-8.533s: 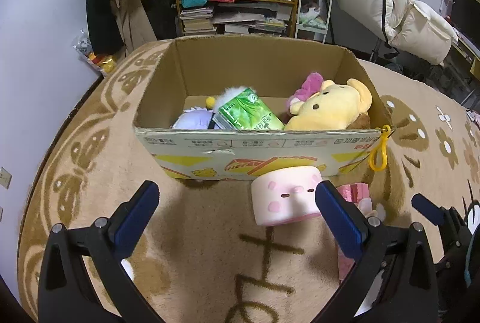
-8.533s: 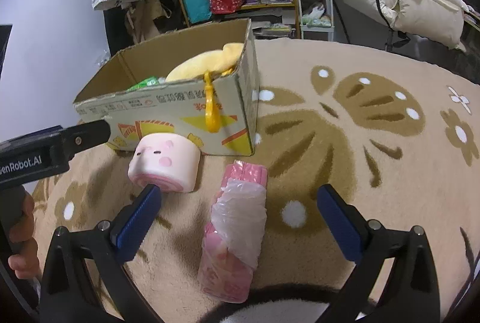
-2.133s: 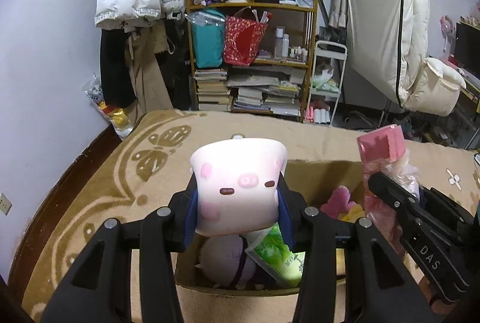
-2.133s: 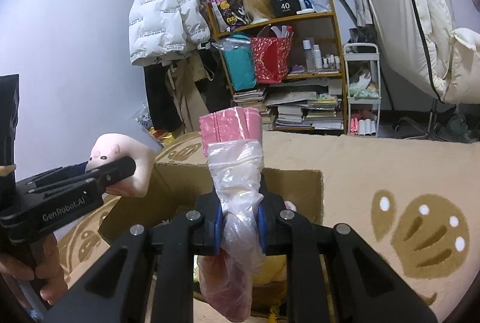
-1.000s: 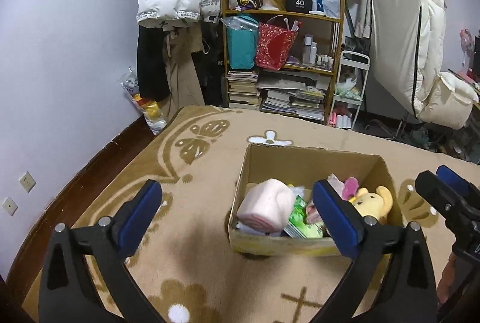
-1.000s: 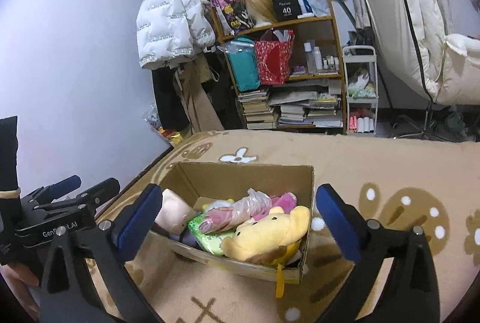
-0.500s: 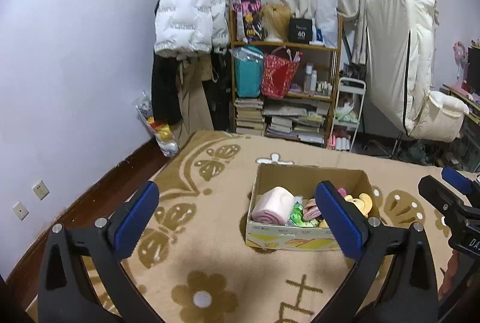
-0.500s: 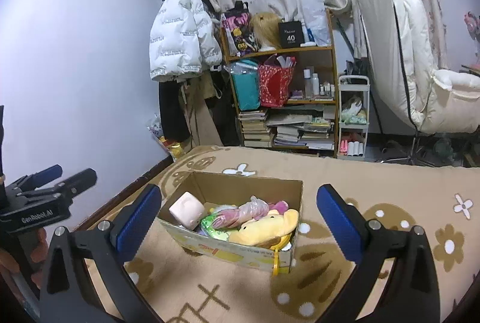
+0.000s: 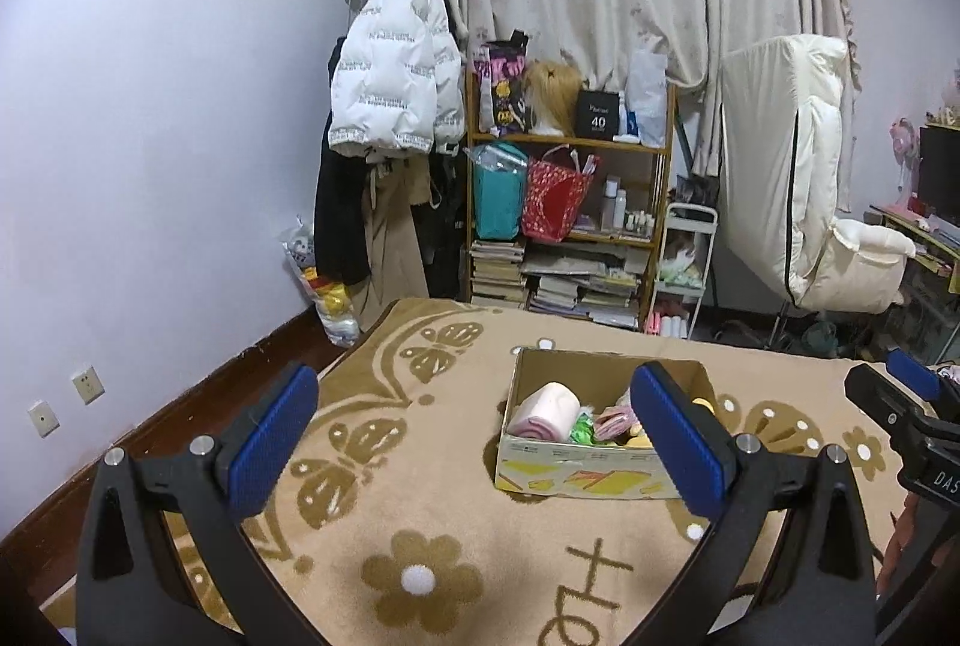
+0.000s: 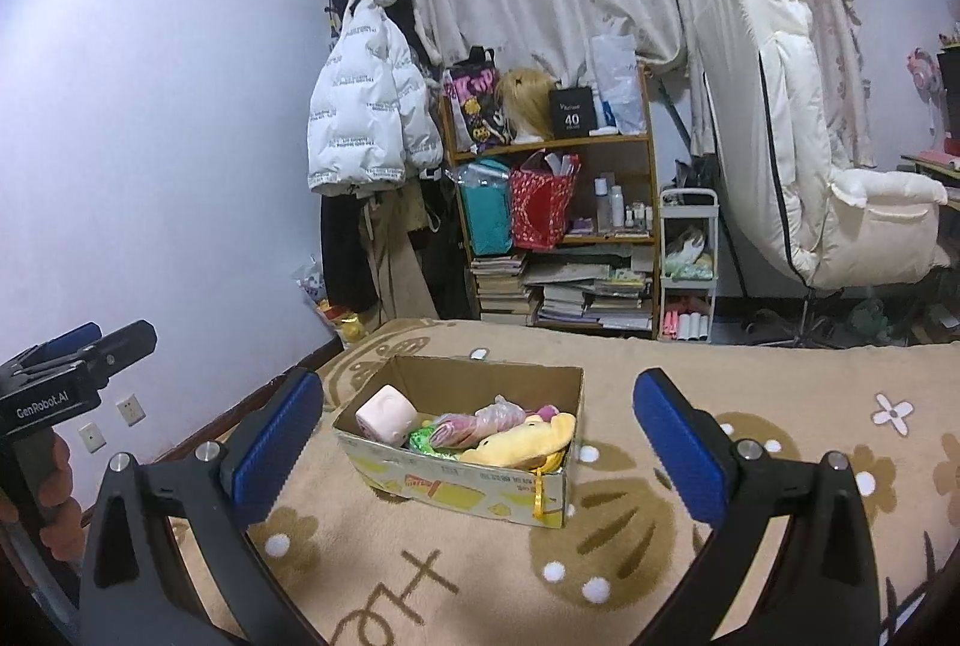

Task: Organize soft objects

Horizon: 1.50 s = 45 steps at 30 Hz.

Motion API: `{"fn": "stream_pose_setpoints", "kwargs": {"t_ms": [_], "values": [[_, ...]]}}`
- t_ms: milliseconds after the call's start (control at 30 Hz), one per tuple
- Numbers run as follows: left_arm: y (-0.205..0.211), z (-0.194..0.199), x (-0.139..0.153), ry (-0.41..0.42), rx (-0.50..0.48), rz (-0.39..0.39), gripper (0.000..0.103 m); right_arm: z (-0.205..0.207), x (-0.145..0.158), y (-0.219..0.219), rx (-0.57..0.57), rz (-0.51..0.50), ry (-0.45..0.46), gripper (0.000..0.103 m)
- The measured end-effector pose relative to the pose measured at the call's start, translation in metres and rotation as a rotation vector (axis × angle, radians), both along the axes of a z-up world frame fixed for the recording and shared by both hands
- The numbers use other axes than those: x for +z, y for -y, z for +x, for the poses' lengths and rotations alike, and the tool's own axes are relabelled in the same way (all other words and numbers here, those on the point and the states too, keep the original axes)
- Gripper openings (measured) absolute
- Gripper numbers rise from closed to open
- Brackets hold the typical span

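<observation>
Both of my tools hang empty above the rug (image 10: 750, 382), left gripper (image 9: 474, 436) and right gripper (image 10: 477, 442) each spread wide. Beyond them sits the box (image 10: 480, 490), holding the pink roll (image 10: 386, 415), pink packet (image 10: 474, 424) and yellow plush (image 10: 528, 445) (all inside). Farther back stands the shelf (image 10: 552, 226).

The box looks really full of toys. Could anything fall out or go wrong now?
Maybe. The yellow plush is heaped near the rim of the box, with a yellow strap dangling outside, so a snag could drag it out. The pink bag lies loose on top and might slide off. Both grippers are open and empty, well back from the box.
</observation>
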<state>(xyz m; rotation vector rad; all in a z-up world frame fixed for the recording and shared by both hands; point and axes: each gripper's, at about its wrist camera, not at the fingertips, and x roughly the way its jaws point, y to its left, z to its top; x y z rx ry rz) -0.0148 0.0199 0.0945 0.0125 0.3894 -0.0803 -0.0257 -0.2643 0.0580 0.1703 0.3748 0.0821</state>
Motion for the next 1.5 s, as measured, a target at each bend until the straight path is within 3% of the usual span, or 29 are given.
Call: {"fn": "stream_pose_setpoints", "kwargs": {"t_ms": [233, 633, 1500], "values": [[-0.003, -0.024, -0.010, 0.051, 0.006, -0.017, 0.103, -0.023, 0.000, 0.005, -0.011, -0.007, 0.040, 0.103], [-0.004, -0.027, -0.032, 0.050, 0.010, -0.037, 0.103, -0.040, -0.027, 0.013, -0.037, -0.026, 0.040, 0.103], [0.016, -0.019, -0.055, 0.006, -0.008, 0.060, 0.103, -0.033, -0.060, 0.013, -0.027, -0.023, 0.008, 0.103]]}}
